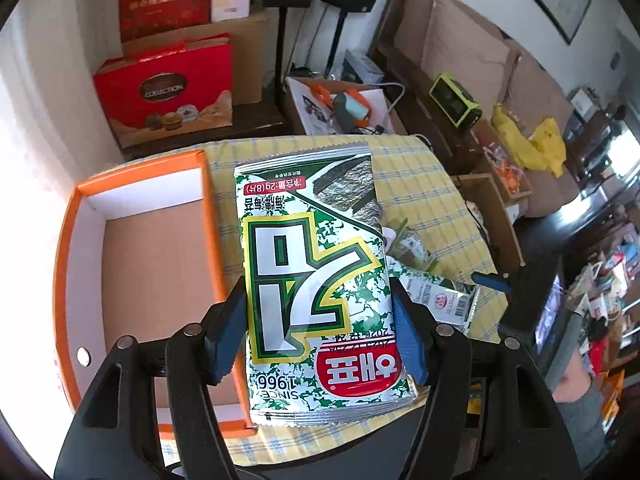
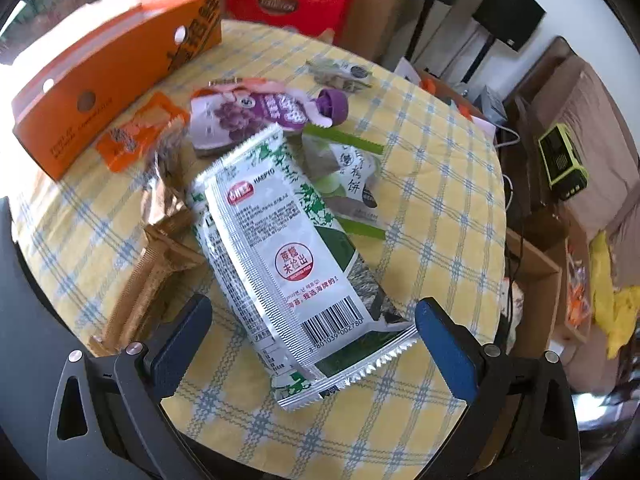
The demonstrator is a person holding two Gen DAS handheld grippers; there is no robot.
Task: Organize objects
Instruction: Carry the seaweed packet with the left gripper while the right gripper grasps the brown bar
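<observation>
Two grippers busy: left gripper (image 1: 320, 332) clamps a seaweed packet (image 1: 316, 280) beside the orange box (image 1: 140, 280), likely its destination; right gripper (image 2: 316, 344) spread wide over another packet (image 2: 288, 256) on the surface (image 2: 420, 208).

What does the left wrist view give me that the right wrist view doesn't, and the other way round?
Left wrist only: the left gripper shut on a seaweed packet, and the orange box's bare interior.

Right wrist only: the open right gripper above a back-side-up seaweed packet, plus a purple-capped pouch, an orange snack packet and a green pastry packet.

Both: the yellow checked tablecloth, the orange box and the red gift box.
</observation>
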